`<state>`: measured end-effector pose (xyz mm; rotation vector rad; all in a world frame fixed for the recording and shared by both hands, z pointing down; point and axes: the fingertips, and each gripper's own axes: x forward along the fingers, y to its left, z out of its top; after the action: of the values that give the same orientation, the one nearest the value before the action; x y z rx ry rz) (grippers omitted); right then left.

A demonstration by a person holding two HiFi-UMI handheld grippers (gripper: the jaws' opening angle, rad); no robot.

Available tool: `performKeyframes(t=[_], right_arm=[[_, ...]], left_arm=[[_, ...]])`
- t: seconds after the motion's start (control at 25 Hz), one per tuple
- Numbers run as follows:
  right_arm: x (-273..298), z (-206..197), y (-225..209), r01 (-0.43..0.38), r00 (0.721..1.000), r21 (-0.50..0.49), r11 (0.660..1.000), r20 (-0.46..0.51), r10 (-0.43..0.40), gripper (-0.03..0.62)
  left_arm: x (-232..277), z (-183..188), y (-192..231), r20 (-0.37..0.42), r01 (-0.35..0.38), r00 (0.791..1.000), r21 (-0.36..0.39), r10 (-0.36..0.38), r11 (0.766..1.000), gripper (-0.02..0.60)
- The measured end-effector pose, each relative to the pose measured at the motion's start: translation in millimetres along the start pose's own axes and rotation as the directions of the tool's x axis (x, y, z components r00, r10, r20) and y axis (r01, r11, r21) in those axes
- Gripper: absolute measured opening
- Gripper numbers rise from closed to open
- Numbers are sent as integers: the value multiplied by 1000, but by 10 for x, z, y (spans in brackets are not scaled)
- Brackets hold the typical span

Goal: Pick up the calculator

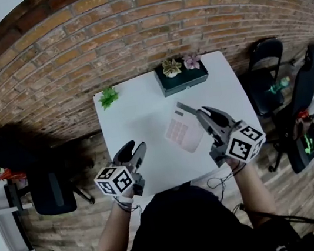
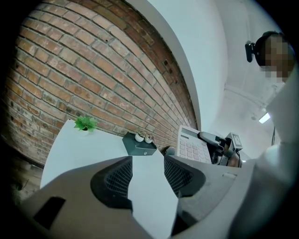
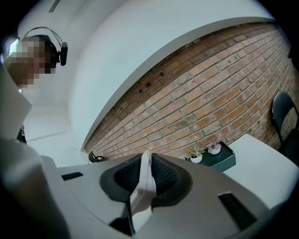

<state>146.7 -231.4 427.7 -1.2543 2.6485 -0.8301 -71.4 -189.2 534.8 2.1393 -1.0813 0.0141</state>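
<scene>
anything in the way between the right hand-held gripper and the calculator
Nothing visible: the right hand-held gripper is already shut on the calculator, gripped edge-on between its jaws and tilted over the white table.

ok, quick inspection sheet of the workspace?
Surface: white table.
Job's things: calculator lifted off the table, tilted.
Clutter: dark box with two potted plants at the far edge; green plant at the far left corner.
Grippers: left gripper open, nothing between its jaws; right gripper shut on the calculator.
Cables: cable hangs below the right gripper.
Surroundings: brick wall; chairs on both sides.
</scene>
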Motion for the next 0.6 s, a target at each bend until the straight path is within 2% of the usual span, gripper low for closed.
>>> performKeyframes(t=[0.28, 0.6], right_arm=[[-40, -4, 23, -8, 1000, 25, 1000, 15, 8, 55], [-95, 40, -10, 2, 1000, 15, 1000, 29, -3, 57]], left_arm=[[17, -27, -17, -6, 5, 1000, -10, -5, 1000, 206], [0, 57, -77, 7, 13, 1000, 21, -13, 1000, 206]])
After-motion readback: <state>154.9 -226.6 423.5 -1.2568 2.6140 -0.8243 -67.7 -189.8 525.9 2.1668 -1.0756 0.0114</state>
